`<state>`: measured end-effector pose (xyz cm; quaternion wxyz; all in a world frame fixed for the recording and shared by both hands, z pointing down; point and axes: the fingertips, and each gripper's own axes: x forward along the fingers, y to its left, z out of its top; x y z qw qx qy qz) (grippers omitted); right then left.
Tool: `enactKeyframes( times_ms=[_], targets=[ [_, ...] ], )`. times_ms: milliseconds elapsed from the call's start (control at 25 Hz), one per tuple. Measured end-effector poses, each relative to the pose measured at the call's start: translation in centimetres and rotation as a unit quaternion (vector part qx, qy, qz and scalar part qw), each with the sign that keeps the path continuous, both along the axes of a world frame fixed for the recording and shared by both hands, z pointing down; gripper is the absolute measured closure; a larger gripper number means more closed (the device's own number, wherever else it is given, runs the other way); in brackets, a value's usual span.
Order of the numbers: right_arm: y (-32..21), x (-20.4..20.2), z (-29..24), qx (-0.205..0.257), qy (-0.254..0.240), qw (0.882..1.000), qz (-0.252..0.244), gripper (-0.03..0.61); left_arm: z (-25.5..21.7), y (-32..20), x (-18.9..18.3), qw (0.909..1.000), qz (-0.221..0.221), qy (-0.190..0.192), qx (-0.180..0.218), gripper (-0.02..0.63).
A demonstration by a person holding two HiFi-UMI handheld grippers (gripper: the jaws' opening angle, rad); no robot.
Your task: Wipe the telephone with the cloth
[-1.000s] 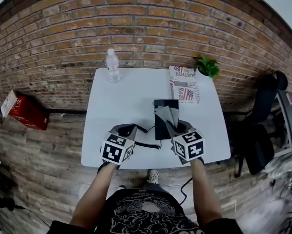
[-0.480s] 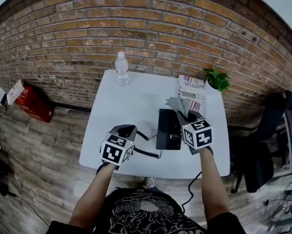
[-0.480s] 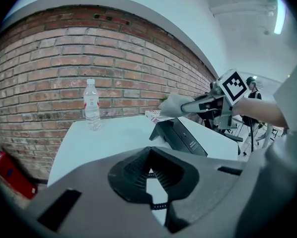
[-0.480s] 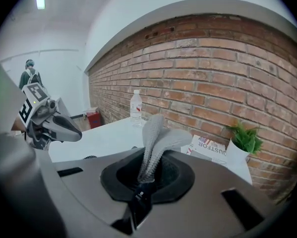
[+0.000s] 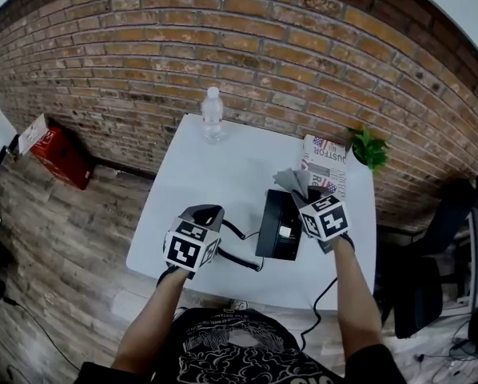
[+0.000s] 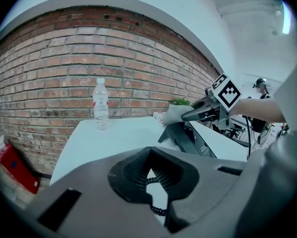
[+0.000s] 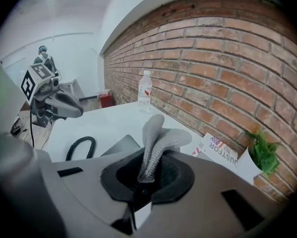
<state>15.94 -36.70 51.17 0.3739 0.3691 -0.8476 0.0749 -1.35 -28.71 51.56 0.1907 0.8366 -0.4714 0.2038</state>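
The black telephone base (image 5: 279, 234) lies on the white table (image 5: 199, 174) with its cradle bare. Its coiled cord (image 5: 237, 256) runs up to my left gripper (image 5: 205, 214), which is shut on the handset and held over the table's near left part. In the left gripper view the cord (image 6: 158, 209) shows between the jaws of that gripper (image 6: 149, 175). My right gripper (image 5: 307, 194) is shut on a grey cloth (image 5: 291, 181) at the base's far right corner. The cloth (image 7: 156, 138) stands up out of the right gripper (image 7: 148, 175), with the base (image 7: 119, 145) below it.
A water bottle (image 5: 213, 114) stands at the table's far edge. A folded newspaper (image 5: 328, 158) and a small green plant (image 5: 367, 146) sit at the far right. A brick wall runs behind. On the floor are a red box (image 5: 59, 154) at left and a dark chair (image 5: 431, 254) at right.
My right gripper has carried the cloth from the near part of the telephone base up to its far right corner. The left gripper has stayed in place. The head view has shifted.
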Motion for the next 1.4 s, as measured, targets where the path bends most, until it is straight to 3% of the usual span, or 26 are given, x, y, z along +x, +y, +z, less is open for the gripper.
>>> enactKeyframes(
  times_ms=[200, 520, 1080, 1400],
  targets=[
    [0.1, -1.0, 0.9, -0.034, 0.021, 0.998, -0.044, 0.574, 0.1, -0.3, -0.5, 0.9999, -0.011, 0.002, 0.000, 0.609],
    [0.4, -2.9, 1.0, -0.052, 0.031, 0.994, -0.089, 0.574, 0.4, -0.1, -1.5, 0.9997, -0.023, 0.005, -0.003, 0.609],
    [0.7, -6.5, 1.3, -0.060, 0.045, 0.991, -0.115, 0.575, 0.7, 1.0, -4.9, 0.9986, -0.051, 0.009, -0.008, 0.609],
    [1.4, -8.0, 1.4, -0.053, 0.052, 0.990, -0.124, 0.574, 0.7, 1.6, -4.9, 0.9986, -0.051, 0.013, -0.008, 0.609]
  ],
)
